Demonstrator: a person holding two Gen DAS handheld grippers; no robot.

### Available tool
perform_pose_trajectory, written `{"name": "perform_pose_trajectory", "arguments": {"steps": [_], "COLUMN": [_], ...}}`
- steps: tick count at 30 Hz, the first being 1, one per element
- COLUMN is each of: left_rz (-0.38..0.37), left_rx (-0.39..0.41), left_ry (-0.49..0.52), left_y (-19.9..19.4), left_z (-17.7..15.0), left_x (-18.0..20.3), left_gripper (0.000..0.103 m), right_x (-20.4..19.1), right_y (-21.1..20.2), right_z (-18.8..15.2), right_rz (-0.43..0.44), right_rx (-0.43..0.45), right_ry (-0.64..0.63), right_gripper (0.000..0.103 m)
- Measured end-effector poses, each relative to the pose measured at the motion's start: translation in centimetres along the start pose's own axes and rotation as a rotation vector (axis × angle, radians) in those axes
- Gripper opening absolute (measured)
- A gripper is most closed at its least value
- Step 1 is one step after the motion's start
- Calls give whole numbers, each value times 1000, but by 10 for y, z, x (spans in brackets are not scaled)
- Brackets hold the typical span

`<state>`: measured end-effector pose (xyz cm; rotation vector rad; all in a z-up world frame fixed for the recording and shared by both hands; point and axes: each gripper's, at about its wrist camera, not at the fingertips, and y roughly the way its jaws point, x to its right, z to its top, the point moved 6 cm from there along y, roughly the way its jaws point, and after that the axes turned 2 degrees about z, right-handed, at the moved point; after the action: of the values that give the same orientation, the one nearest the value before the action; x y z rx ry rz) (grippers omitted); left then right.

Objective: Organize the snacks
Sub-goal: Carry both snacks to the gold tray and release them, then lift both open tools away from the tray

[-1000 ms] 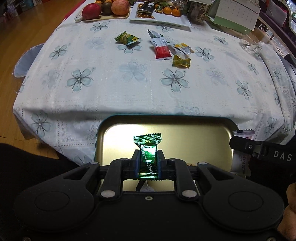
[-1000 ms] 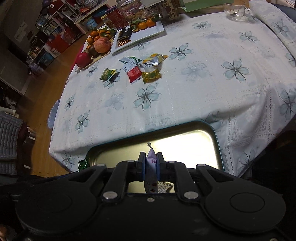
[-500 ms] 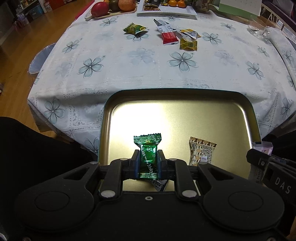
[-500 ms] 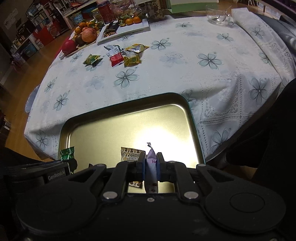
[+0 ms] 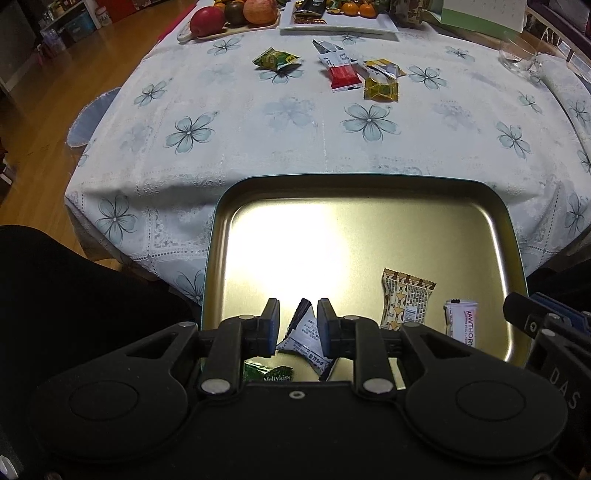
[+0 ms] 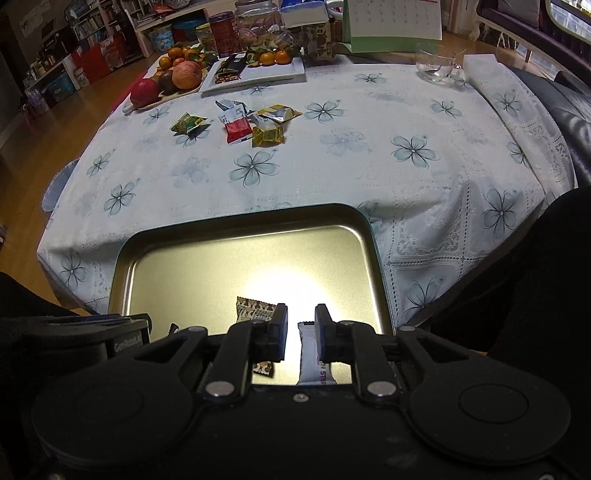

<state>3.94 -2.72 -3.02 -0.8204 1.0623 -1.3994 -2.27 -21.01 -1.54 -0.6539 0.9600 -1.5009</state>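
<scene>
You've got both grippers parked over the near end of the tin [image 5: 236, 206], which sits off the table's [image 5: 258, 147] near edge, its far rim overlapping the cloth. Left gripper [image 5: 297, 325]: jaws opening, with nothing pinched. The green candy [image 5: 271, 374] lies loose on the tin floor by the near rim, a white packet [image 5: 308, 338] just past it. Right gripper [image 6: 300, 332]: jaws opening too, and the white stick [image 6: 314, 363] lies on the tin between the pads, close by the right one; you can't tell if it touches. A brown patterned snack [image 5: 404, 301] lies between the two grippers.

The table wears a white cloth [image 6: 332, 166] with blue flowers and lace trim, hanging over the near edge. Four more snacks [image 5: 345, 72] wait toward the far edge: a green one off to the left, and a red-and-white one, a silver one and a yellow one bunched together. Behind those are a fruit board [image 6: 166, 79], a white plate [image 6: 266, 72], jars [image 6: 255, 22], a calendar [image 6: 391, 22] and a glass cup [image 6: 436, 66] at the far right corner. Wood floor [image 5: 44, 110] on the left, cluttered shelves [image 6: 85, 48] beyond.
</scene>
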Motion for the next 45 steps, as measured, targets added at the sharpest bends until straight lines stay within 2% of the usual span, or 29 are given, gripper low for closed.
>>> {"name": "perform_pose_trajectory", "arguments": {"steps": [6,11,15,18,19,24,30,33,35,38,42,45], "left_rz": [7,15,22,32,35,41,18,17,8,3,24,34], "left_rx": [-3,-8,-19,-40,-54,-155,-241,-255,-265,-268,-240,-201], "left_ry": [10,10,4,-3,-6,-27,-26,-20,-27,-40,-55,-68], "left_y": [0,1,5,8,11,28,46,51,55,60,67,73], "left_z": [-2,-2,-2,-2,-2,-1,10,23,37,59,97,128], "left_x": [1,0,0,-2,-3,-8,-12,-13,-16,-21,-29,-35], "left_gripper": [32,32,32,32,32,32,32,32,32,32,32,32], "right_x": [0,0,1,0,1,-1,-3,-4,-5,-5,-2,2], "right_y": [1,4,7,12,14,37,70,82,87,93,107,123], "right_z": [-1,-1,-1,0,-1,-2,4,17,29,53,94,127], "right_rz": [-4,-15,-18,-31,-37,-61,-10,8,26,62,80,54], "right_rx": [-11,-21,-32,-52,-66,-196,-386,-435,-444,-442,-427,-397], "right_ry": [-4,-2,2,3,7,-7,3,-5,-10,12,60,85], "right_gripper": [20,28,29,40,48,53,57,59,64,72,74,74]}}
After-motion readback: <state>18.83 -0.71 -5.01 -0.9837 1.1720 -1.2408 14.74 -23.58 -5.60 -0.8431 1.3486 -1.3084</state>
